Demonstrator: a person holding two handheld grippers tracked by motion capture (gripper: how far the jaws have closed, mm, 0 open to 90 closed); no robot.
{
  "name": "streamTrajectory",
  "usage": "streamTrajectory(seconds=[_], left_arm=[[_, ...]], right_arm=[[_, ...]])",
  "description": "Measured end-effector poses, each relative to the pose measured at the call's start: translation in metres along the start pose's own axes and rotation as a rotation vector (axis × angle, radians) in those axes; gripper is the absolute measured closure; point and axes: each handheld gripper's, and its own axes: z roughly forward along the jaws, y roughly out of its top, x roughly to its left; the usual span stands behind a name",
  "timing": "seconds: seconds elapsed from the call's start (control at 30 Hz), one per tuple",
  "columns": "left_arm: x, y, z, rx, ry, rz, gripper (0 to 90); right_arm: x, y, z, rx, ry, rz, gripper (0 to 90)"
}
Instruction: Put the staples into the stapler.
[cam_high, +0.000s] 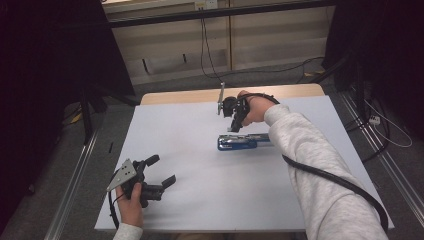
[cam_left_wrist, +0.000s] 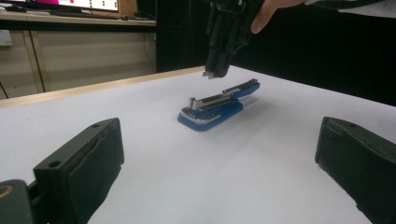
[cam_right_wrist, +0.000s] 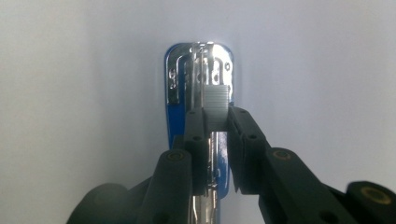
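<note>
Blue plastic stapler with shiny metal magazine lies open at table centre, toward 3 o'clock. Right gripper above it pinches a ribbed grey staple strip, seen in the right gripper view. Left gripper at 7 o'clock, jaws wide, empty. No legible writing.

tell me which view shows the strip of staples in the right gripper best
The right gripper view: the staple strip sits close up, pinched between the right gripper jaws above the open blue stapler. The left gripper view shows it as a small pale tip. In the high view it is too small to make out.
</note>
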Motion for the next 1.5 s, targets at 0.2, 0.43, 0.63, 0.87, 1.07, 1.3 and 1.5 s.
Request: streamTrajectory(seconds=[0.2, 0.43, 0.63, 0.87, 1.07, 1.3, 1.5], left_arm=[[-0.001, 0.000, -0.001, 0.009, -0.006, -0.011, 1.1], [0.000, 0.000, -0.001, 0.004, 0.008, 0.013, 1.2], [-0.001, 0.000, 0.000, 0.001, 0.007, 0.006, 1.2], [-0.002, 0.000, 0.000, -0.007, 0.003, -0.008, 1.2], [-0.001, 0.000, 0.000, 0.003, 0.009, 0.007, 1.2], [-0.001, 0.000, 0.000, 0.004, 0.010, 0.005, 1.2], [-0.001, 0.001, 0.001, 0.002, 0.007, 0.013, 1.3]], right_arm=[[-0.002, 0.004, 0.000, -0.005, 0.002, -0.001, 78.3], [-0.001, 0.007, 0.002, -0.012, 0.006, 0.003, 78.3], [-0.001, 0.012, 0.006, -0.017, 0.012, 0.000, 78.3], [-0.002, 0.017, 0.008, -0.026, 0.024, -0.001, 78.3], [-0.002, 0.018, 0.009, -0.044, 0.019, 0.003, 78.3], [-0.002, 0.019, 0.008, -0.039, 0.016, 0.002, 78.3], [-0.001, 0.020, 0.011, -0.045, 0.024, 0.001, 78.3]])
